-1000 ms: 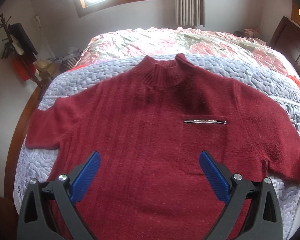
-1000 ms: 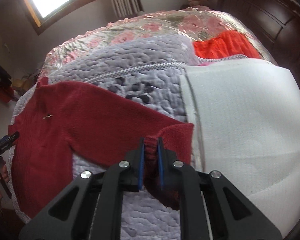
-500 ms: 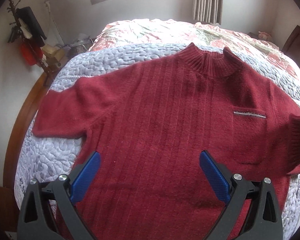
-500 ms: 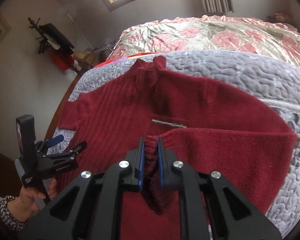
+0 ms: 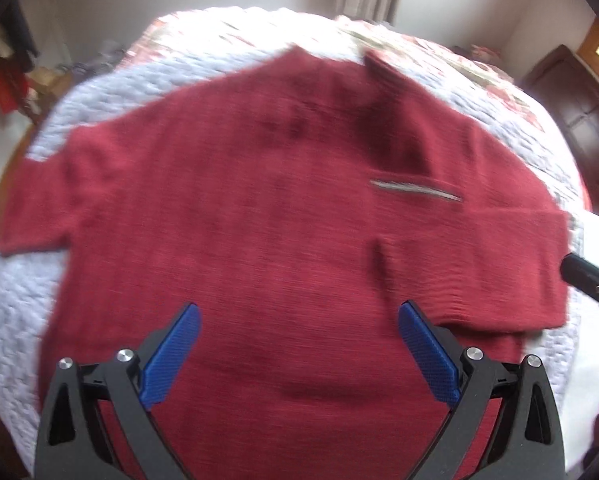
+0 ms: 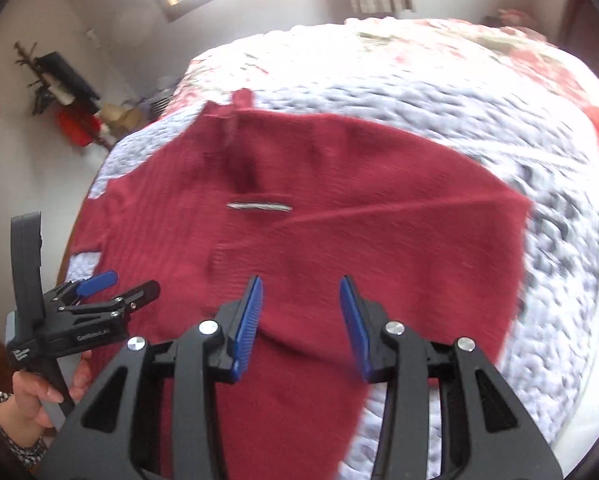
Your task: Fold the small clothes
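Sweater (image 5: 259, 220), soft limp knit on the bed (image 5: 15, 320), one sleeve (image 5: 471, 264) folded across; left claw (image 5: 299, 356) and right claw (image 6: 301, 328) both gape empty; best grip, I judge, the 9 o'clock cuff (image 5: 23, 216).

The sweater (image 5: 259, 208) is dark red knitted cloth, matt and faintly ribbed; the quilt (image 6: 439, 92) is pale stitched cloth, puckered; each gripper (image 6: 301, 320) is matt black plastic with ridged blue pads (image 5: 427, 356) and shiny metal bolts (image 5: 472, 353).

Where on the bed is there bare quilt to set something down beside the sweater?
Bare quilt lies right of the folded sleeve and above the collar. The middle is covered by the red sweater.
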